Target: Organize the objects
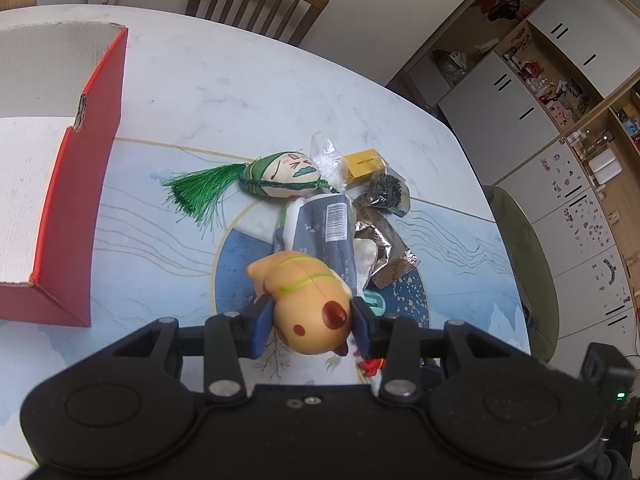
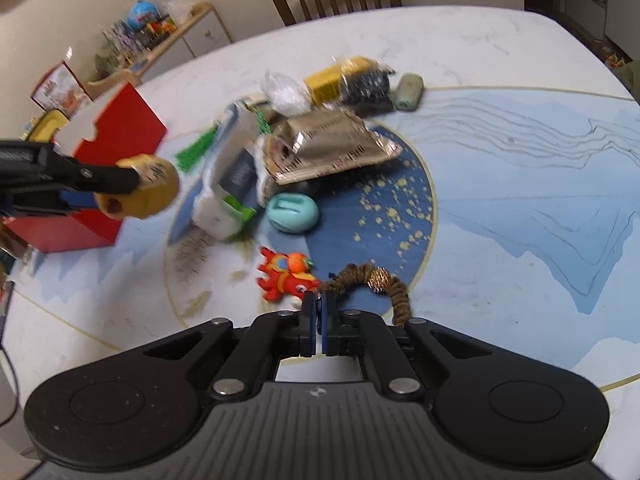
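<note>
My left gripper [image 1: 310,314] is shut on a tan toy animal [image 1: 308,300] with red spots and green stripes, held above the table [image 1: 224,80] between the blue pads. The right wrist view shows that toy [image 2: 148,188] raised beside the open red box [image 2: 132,128]. In the left wrist view the red box [image 1: 100,160] stands at the left, its white inside showing. My right gripper [image 2: 319,312] hovers low over the table, shut, with nothing visible between its fingers. Just ahead of it lie a red dragon toy [image 2: 286,278] and a brown braided cord [image 2: 376,280].
A pile sits mid-table: a doll with a green tassel [image 1: 280,176], a dark barcode packet [image 1: 324,232], a foil packet [image 2: 332,144], a yellow box [image 1: 362,164], a teal egg shape [image 2: 292,212]. A wooden chair [image 1: 256,4] stands at the far edge. Cabinets [image 1: 520,92] line the right.
</note>
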